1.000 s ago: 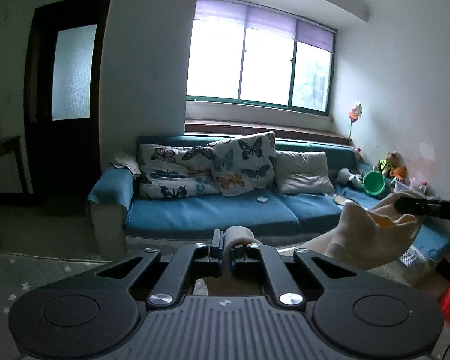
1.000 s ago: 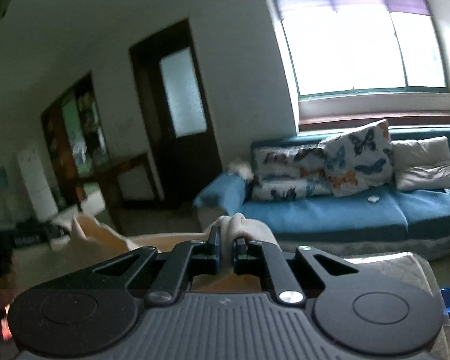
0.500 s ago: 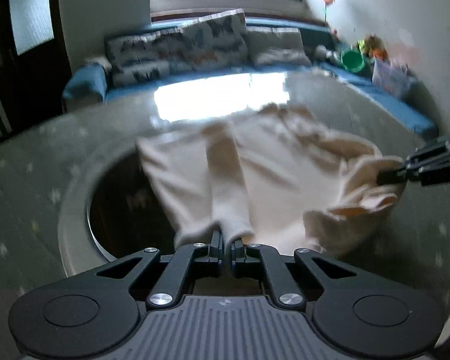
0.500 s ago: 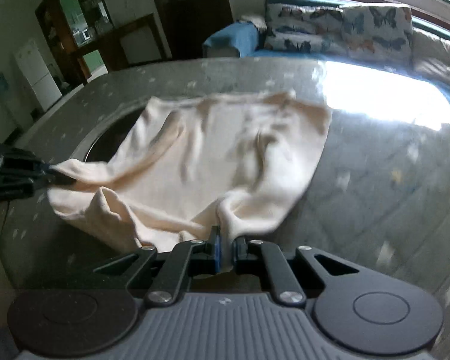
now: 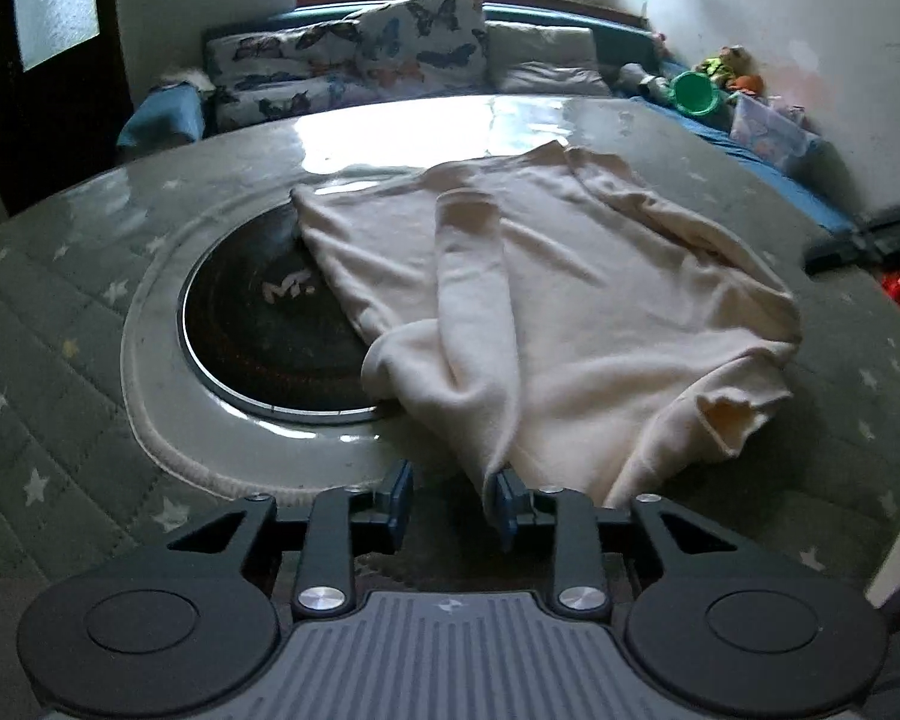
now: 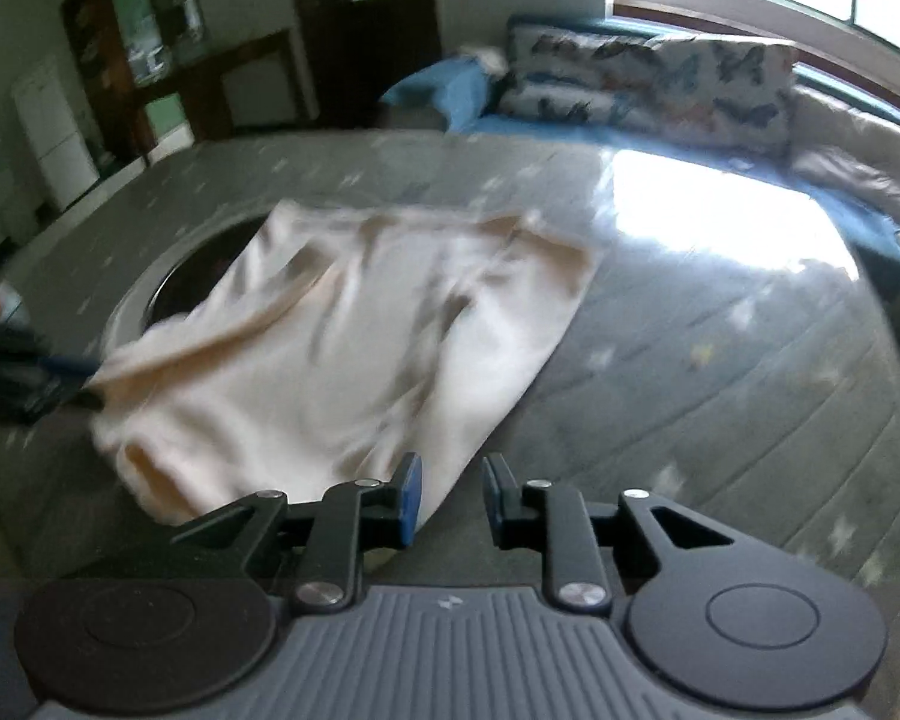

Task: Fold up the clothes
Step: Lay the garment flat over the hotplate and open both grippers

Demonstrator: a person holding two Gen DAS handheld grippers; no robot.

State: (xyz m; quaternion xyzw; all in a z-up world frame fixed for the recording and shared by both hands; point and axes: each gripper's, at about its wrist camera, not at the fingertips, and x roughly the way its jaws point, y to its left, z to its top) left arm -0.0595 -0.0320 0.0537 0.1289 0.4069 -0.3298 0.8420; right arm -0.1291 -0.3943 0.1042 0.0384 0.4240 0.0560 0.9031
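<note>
Both grippers, left gripper (image 5: 453, 501) and right gripper (image 6: 448, 498), freshly parted (cream garment (image 5: 558, 300) released).

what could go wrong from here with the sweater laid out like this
1. The sweater lies partly over the dark round hob set in the table; if that is warm, the fabric may suffer.
2. A sleeve lies folded across the body and the near hem is bunched, so folding now may lock in creases.
3. The left tongs have just been opening, with cloth against one pad, so pulling back might drag it.
</note>
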